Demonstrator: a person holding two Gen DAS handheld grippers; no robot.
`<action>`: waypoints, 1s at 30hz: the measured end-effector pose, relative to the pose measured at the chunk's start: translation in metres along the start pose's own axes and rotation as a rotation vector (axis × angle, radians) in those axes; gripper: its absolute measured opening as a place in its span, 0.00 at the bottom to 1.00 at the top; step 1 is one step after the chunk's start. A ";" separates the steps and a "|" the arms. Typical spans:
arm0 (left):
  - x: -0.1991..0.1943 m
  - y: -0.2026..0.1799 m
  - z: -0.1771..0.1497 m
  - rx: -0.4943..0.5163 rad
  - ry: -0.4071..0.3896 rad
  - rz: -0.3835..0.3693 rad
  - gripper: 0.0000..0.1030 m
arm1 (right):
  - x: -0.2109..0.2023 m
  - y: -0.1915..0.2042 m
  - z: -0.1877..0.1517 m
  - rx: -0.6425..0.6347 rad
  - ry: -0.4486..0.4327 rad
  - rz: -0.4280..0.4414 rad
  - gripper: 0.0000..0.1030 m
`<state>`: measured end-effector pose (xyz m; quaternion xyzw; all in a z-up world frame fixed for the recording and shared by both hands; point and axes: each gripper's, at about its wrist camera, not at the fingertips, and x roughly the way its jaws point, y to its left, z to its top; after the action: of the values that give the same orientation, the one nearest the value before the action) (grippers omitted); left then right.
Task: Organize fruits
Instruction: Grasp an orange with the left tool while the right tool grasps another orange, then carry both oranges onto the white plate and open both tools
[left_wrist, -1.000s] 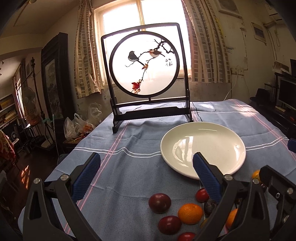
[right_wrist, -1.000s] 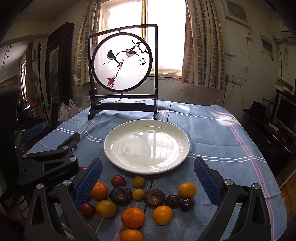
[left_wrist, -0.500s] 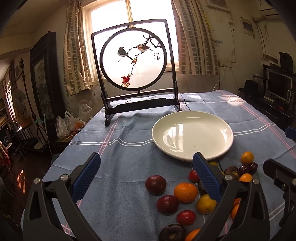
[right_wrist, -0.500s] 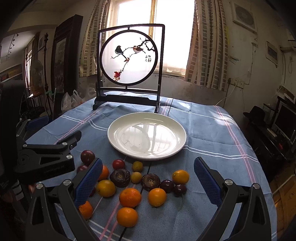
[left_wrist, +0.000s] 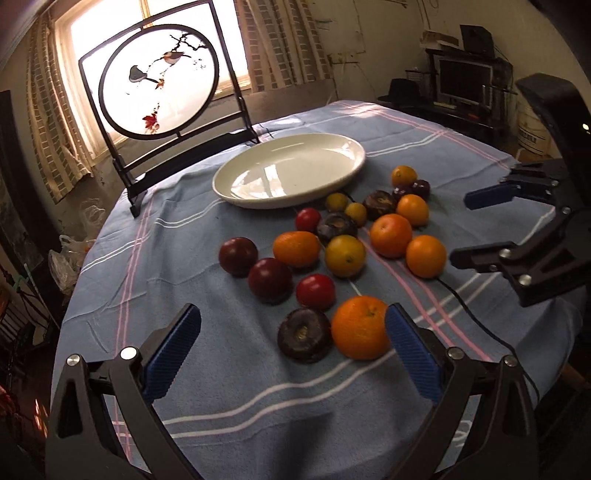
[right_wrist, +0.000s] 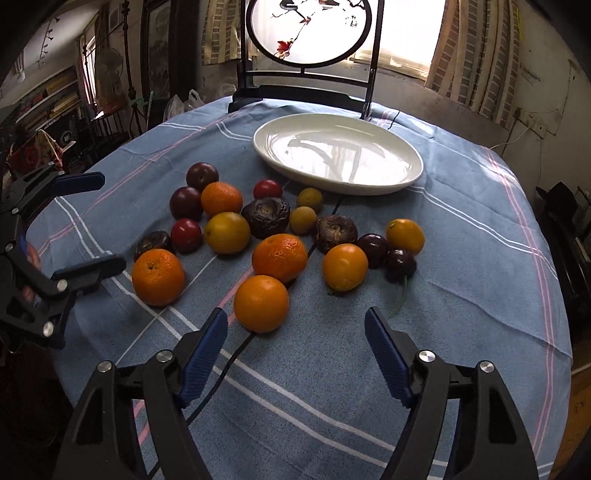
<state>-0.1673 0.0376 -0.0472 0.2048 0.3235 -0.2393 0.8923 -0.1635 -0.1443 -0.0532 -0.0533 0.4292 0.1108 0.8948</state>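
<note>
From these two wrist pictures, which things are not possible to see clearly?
- Dark wrinkled fruit, right wrist view: partly hidden behind the near orange.
- Round bird screen, right wrist view: its top is cut off by the picture edge.
- Black cable, left wrist view: its far end goes under the fruits, so where it leads is unknown.
- Monitor, left wrist view: too small and dark to read.

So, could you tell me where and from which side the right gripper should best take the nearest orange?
Grip the orange across its widest middle, coming from above and the near side. It is round and sits free on the cloth; only the orange behind it is close, so its left and right flanks are open. The right gripper, open, is already almost lined up.
</note>
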 end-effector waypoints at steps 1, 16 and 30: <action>0.001 -0.005 -0.002 0.017 0.005 -0.022 0.95 | 0.006 0.001 0.001 0.000 0.017 0.000 0.72; 0.040 -0.033 0.004 0.080 0.123 -0.121 0.42 | 0.011 -0.011 -0.002 0.028 0.071 0.091 0.37; 0.062 0.032 0.129 -0.104 0.013 0.023 0.42 | -0.014 -0.052 0.086 0.045 -0.131 0.040 0.37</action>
<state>-0.0457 -0.0222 0.0091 0.1633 0.3389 -0.2106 0.9023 -0.0940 -0.1801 0.0116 -0.0173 0.3731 0.1225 0.9195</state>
